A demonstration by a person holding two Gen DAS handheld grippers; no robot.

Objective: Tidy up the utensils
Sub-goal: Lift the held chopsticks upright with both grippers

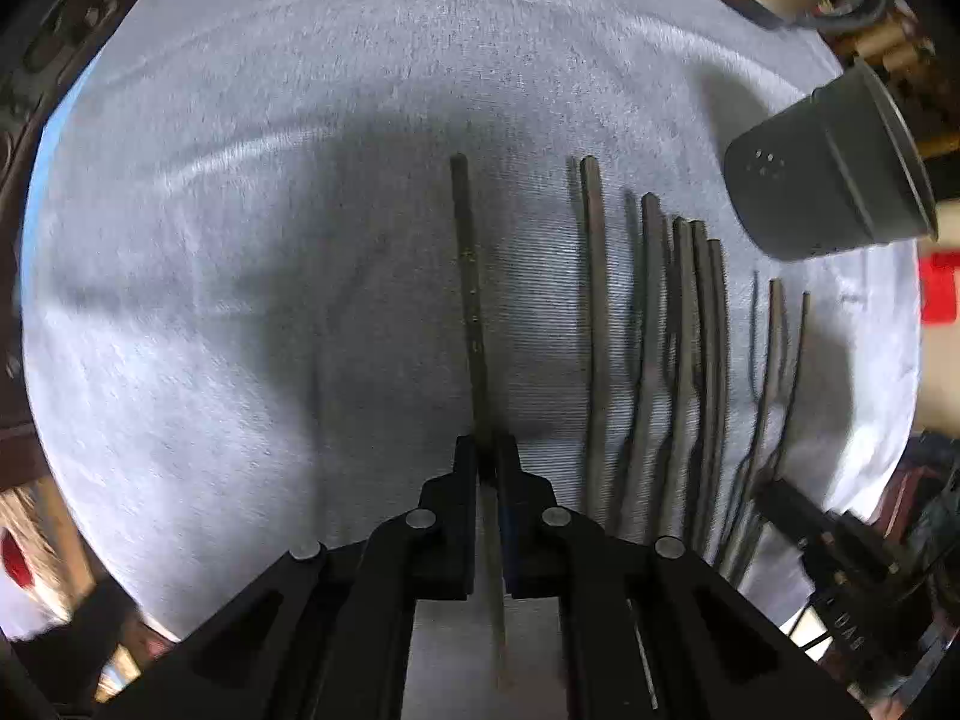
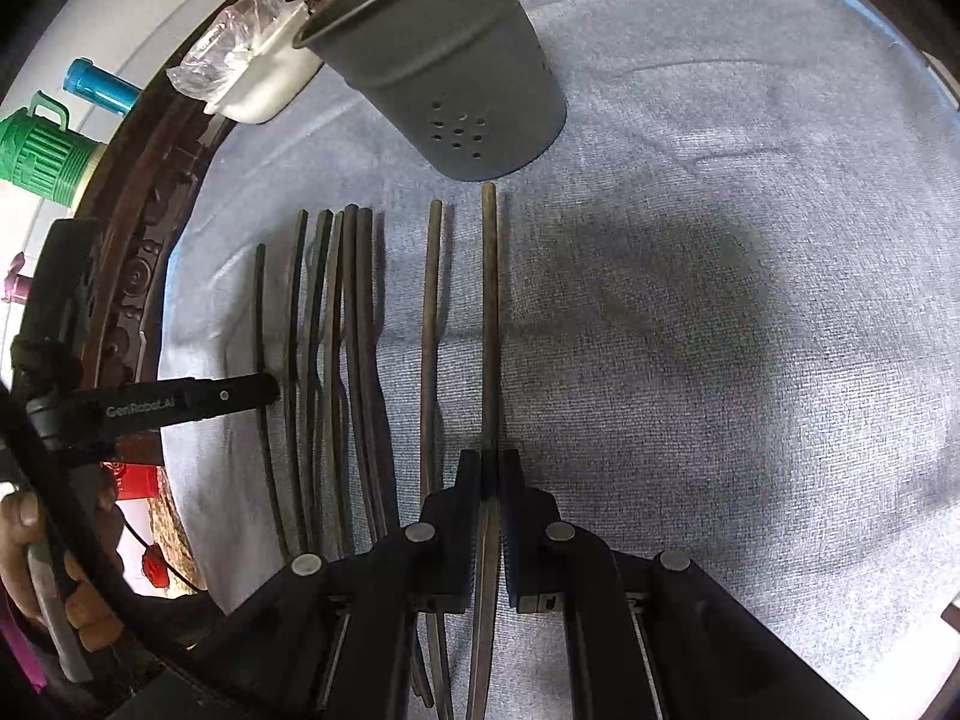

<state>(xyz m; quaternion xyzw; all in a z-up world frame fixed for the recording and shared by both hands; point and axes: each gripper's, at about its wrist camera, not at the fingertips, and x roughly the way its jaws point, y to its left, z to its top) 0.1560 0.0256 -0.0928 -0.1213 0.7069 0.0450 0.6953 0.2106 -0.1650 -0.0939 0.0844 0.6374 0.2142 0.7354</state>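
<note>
Each tool pinches one dark, slender chopstick: the left tool [image 1: 487, 456] holds a chopstick [image 1: 471, 300] apart from the row, the right tool [image 2: 489, 471] another [image 2: 491, 324] pointing at the grey perforated holder [image 2: 444, 60]. Pinched near one end, either could pivot or slip. The rest [image 2: 336, 360] lie parallel on the towel-covered counter [image 2: 720, 300].

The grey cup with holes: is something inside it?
The grey cup stands on the cloth, and both views show only its outside wall and rim. Its wall hides the inside, so I cannot tell.
</note>
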